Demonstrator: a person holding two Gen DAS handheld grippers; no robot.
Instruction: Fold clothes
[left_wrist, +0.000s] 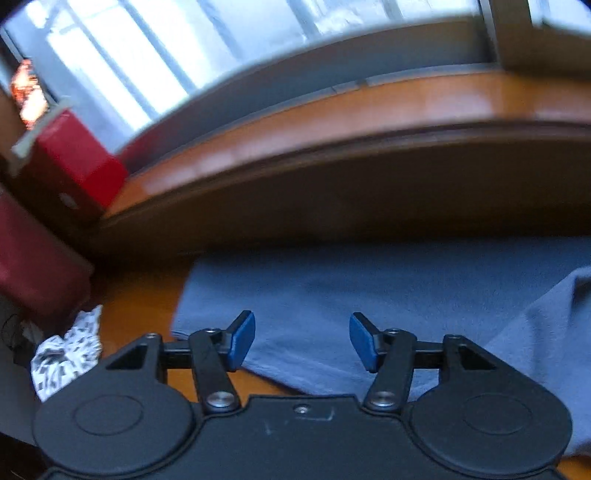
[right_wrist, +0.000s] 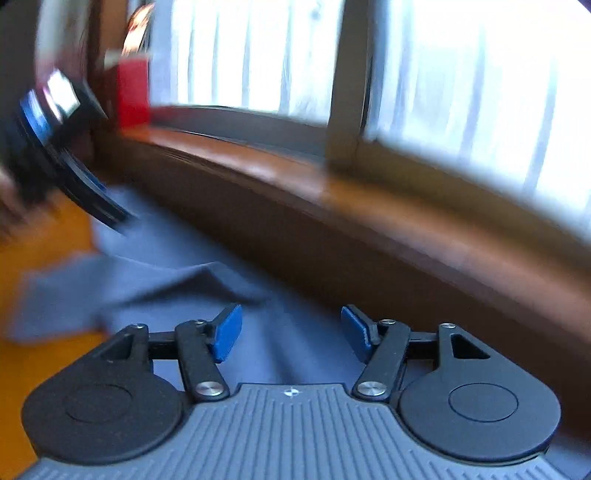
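A blue-grey garment (left_wrist: 332, 295) lies spread on an orange-brown table (left_wrist: 140, 295), its left edge straight and a thicker fold at the right. My left gripper (left_wrist: 302, 341) hovers over its near left part, open, with nothing between the blue pads (left_wrist: 242, 341). In the right wrist view the same garment (right_wrist: 177, 291) runs from the table's left toward a dark wooden ledge, with a ridge across it. My right gripper (right_wrist: 291, 332) stands open above the cloth, empty. The left gripper (right_wrist: 62, 155) shows blurred at the upper left of that view, above the garment's far end.
A wooden windowsill (left_wrist: 369, 110) and its dark front panel (left_wrist: 332, 192) border the table behind the garment. A red box (left_wrist: 74, 162) stands at the left on the sill. A black-and-white patterned cloth (left_wrist: 66, 354) lies at the table's left edge. Both views are motion-blurred.
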